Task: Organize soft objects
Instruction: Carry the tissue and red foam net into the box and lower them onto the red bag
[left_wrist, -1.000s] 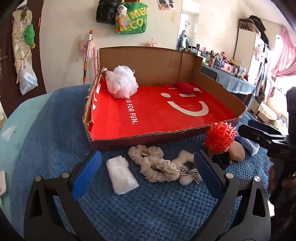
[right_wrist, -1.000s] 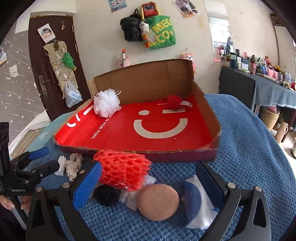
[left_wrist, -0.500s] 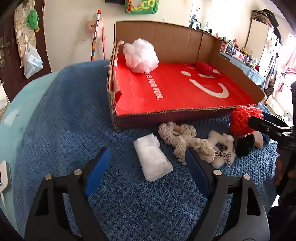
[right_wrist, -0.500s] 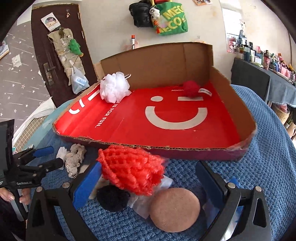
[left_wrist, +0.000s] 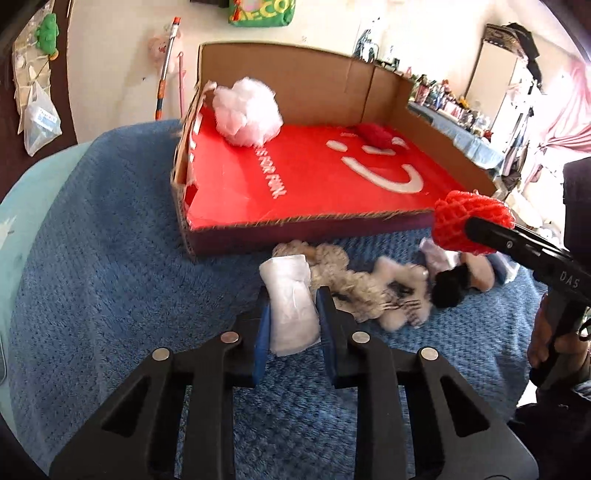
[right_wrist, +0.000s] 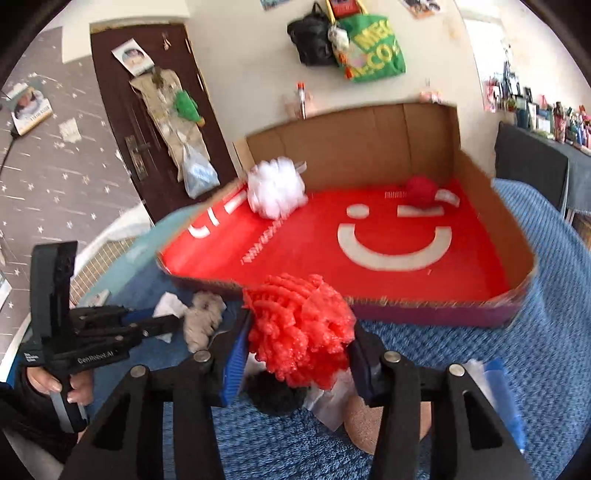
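while a folded white cloth (left_wrist: 291, 306) is pinched between the blue pads of the left gripper (left_wrist: 293, 321) on the blue blanket (left_wrist: 110, 266), a red mesh sponge (right_wrist: 299, 328) is clamped by the right gripper (right_wrist: 295, 354) and held just above the blanket, in front of the box (right_wrist: 369, 147). the cloth is found just before the box's near wall, touching a beige knitted piece (left_wrist: 332, 258). beside that, a fluffy white item (left_wrist: 399, 295) and a black puff (left_wrist: 450, 288) are seen. inside the box, a white pouf (left_wrist: 245, 110) is set in the far left corner and a small red ball (right_wrist: 419, 190) near the back wall.
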